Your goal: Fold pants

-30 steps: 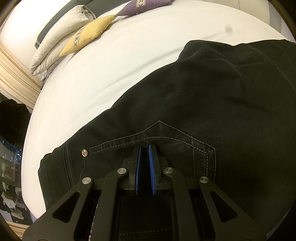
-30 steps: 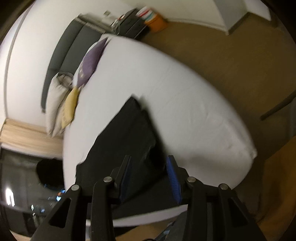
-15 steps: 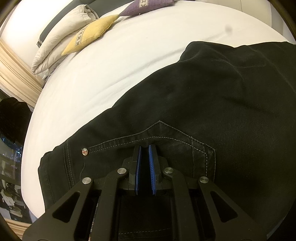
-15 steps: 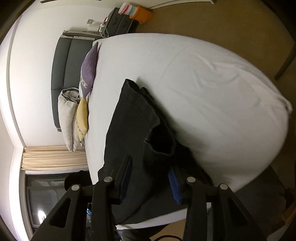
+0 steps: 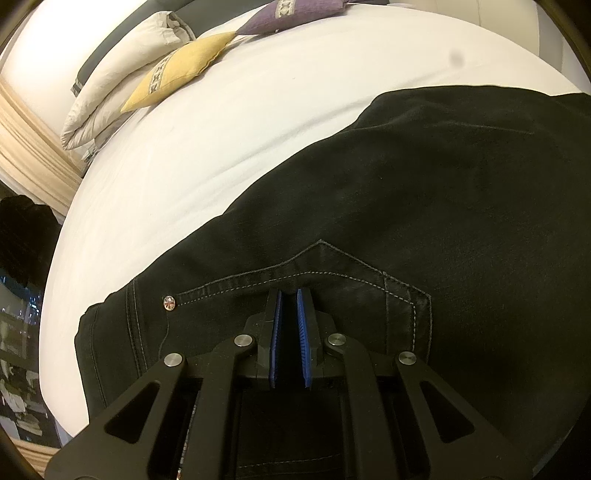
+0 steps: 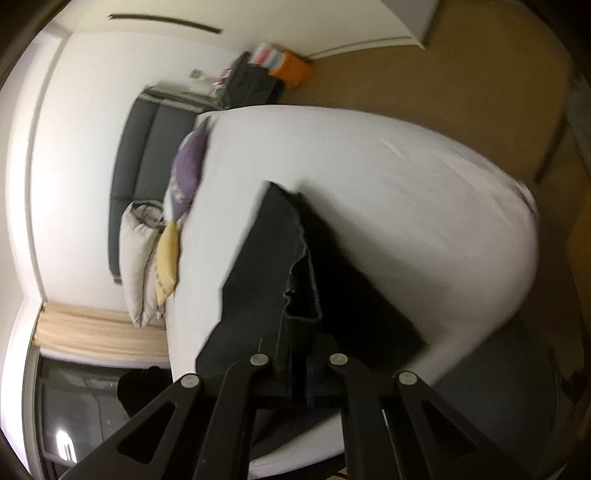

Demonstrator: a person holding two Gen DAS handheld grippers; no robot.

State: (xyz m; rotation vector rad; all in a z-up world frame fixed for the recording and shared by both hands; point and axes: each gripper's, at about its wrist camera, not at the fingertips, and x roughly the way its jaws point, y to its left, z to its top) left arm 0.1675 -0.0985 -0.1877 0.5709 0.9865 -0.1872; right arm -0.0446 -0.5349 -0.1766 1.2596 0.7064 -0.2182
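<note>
Black pants [image 5: 443, 221] lie spread on the white bed [image 5: 221, 147]. My left gripper [image 5: 290, 295] rests on them at the back pocket's stitched top edge. Its blue pads stand nearly together, with dark fabric in the narrow gap. In the right wrist view the pants [image 6: 266, 258] run away across the bed [image 6: 406, 203]. One stitched edge of them rises in a fold straight into my right gripper [image 6: 299, 354]. That gripper is shut on this fold, and its blue pads are almost hidden by the cloth.
A yellow cushion [image 5: 181, 72], a purple cushion [image 5: 295, 16] and a folded white duvet [image 5: 122, 96] lie at the head of the bed. A grey headboard [image 6: 140, 155] is behind them. Brown carpet [image 6: 461, 74] borders the bed, with an orange box [image 6: 291, 68] by the wall.
My right gripper came down onto the pants and went from open around the raised edge to shut on it, rolling as it went. The left gripper has not moved.
</note>
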